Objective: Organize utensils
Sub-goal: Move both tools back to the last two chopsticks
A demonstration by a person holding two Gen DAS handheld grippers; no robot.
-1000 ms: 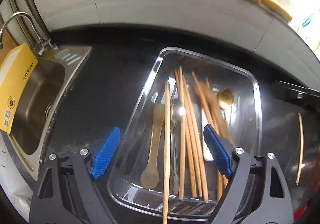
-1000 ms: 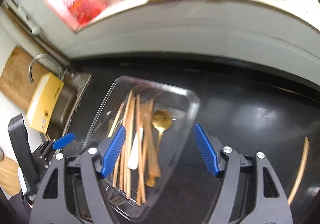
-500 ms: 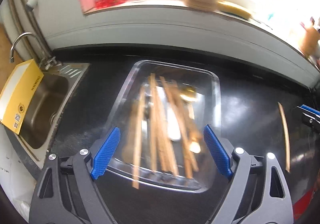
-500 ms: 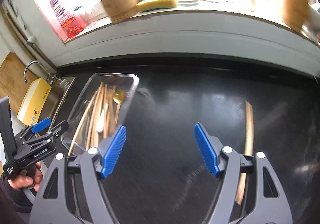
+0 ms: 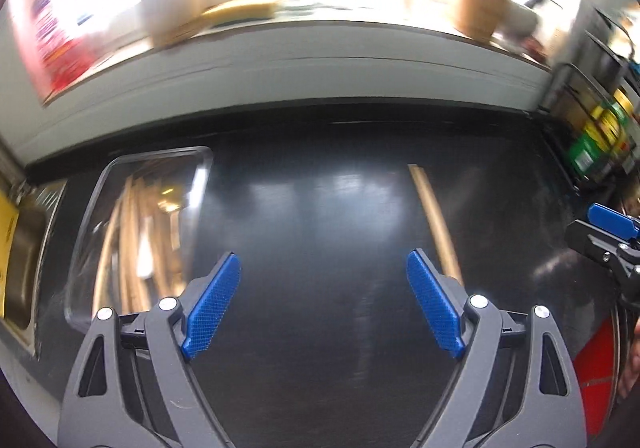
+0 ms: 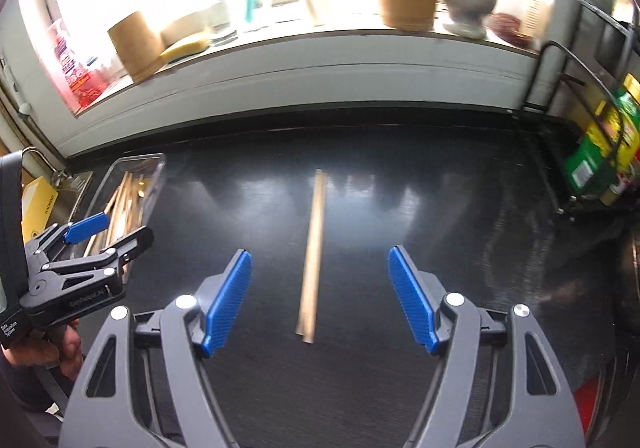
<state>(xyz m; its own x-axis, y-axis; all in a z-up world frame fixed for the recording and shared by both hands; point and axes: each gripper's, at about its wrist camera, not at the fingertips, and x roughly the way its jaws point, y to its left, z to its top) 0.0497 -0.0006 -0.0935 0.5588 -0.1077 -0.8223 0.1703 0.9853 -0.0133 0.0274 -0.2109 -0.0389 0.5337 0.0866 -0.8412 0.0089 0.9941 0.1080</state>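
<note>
A pair of wooden chopsticks (image 6: 313, 252) lies alone on the black counter, pointing away from me, and my right gripper (image 6: 320, 302) hangs open above its near end with nothing between the pads. In the left wrist view the same chopsticks (image 5: 434, 222) lie just beyond the right pad. My left gripper (image 5: 324, 306) is open over bare counter. The clear plastic tray (image 5: 200, 184) with several chopsticks and spoons sits to its left. The right wrist view also shows that tray (image 6: 154, 172) at far left, behind the left gripper (image 6: 92, 236) held by a hand.
A steel sink (image 5: 18, 260) with a yellow box lies left of the tray. A wire rack (image 6: 600, 152) with packets stands at the counter's right end. A windowsill (image 6: 304, 44) behind carries wooden canisters, bottles, a sponge and a mortar.
Both grippers have swung right, away from the tray. The tray slid to the left of both views, and the loose chopsticks came from the right edge to under the right gripper.
</note>
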